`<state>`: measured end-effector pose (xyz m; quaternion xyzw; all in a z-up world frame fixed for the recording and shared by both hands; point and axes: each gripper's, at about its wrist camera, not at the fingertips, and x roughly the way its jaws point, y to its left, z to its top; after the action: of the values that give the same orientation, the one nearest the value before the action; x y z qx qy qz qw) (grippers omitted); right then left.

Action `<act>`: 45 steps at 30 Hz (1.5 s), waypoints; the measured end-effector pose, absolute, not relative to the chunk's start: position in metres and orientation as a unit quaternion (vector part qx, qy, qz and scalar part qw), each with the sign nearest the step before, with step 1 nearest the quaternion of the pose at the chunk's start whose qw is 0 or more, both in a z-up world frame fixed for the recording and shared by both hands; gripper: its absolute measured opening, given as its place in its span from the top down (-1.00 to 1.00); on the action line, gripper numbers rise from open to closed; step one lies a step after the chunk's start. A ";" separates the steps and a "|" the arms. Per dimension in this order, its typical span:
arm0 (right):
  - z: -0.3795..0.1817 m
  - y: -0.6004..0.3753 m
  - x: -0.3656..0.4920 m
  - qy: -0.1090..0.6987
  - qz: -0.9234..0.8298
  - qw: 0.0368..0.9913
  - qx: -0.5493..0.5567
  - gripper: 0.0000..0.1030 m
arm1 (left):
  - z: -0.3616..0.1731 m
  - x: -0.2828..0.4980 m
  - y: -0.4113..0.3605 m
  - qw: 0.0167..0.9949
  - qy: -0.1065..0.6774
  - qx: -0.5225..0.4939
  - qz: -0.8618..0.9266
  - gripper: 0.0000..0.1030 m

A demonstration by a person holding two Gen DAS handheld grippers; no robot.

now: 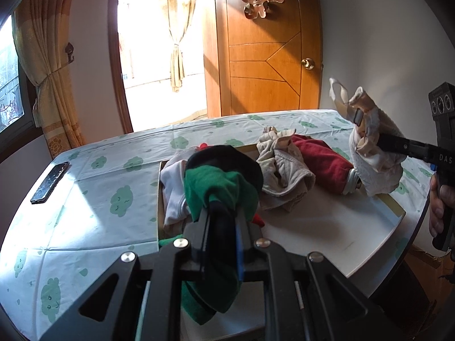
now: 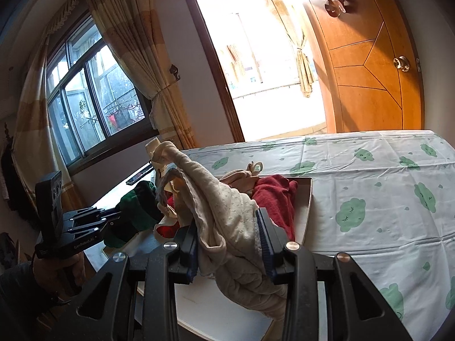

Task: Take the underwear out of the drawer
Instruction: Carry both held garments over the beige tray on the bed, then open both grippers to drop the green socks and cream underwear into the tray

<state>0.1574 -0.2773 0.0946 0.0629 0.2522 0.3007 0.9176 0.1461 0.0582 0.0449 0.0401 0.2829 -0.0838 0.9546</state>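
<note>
Left wrist view: left gripper (image 1: 223,221), jaws clamped on green-and-black underwear (image 1: 221,187), lifted above the drawer (image 1: 327,227). Drawer: white, open, lying on a cloud-print tablecloth (image 1: 93,176). Contents: beige garment (image 1: 284,167), dark red garment (image 1: 321,162), white garment (image 1: 173,196). Black phone (image 1: 49,182) near the table's left edge. Right wrist view: right gripper (image 2: 230,244), jaws closed on cream dotted underwear (image 2: 224,207), held up over the drawer's near end. Wooden door (image 2: 366,56) behind, curtains (image 2: 136,42) at the window.

Black phone (image 1: 49,182) on cloud-print tablecloth (image 1: 108,176), wooden door (image 1: 264,56), curtains (image 1: 45,56)
</note>
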 end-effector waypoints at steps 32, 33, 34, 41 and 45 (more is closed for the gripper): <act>0.053 -0.211 0.140 0.294 0.321 0.897 -0.081 0.24 | 0.016 0.125 0.047 0.945 0.303 0.076 -0.094 0.73; 0.052 -0.210 0.140 0.295 0.319 0.897 -0.082 0.24 | 0.016 0.125 0.046 0.945 0.304 0.077 -0.093 0.70; 0.051 -0.208 0.140 0.297 0.319 0.896 -0.083 0.22 | 0.016 0.125 0.046 0.945 0.303 0.078 -0.093 0.66; 0.047 -0.207 0.135 0.301 0.323 0.893 -0.084 0.19 | 0.015 0.122 0.046 0.946 0.303 0.076 -0.092 0.64; 0.047 -0.206 0.135 0.303 0.322 0.893 -0.083 0.16 | 0.015 0.121 0.046 0.946 0.302 0.075 -0.092 0.62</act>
<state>0.1348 -0.2065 0.0474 -0.0834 0.3029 0.3215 0.8933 0.1215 0.0464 0.0146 0.0750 0.3021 -0.0919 0.9459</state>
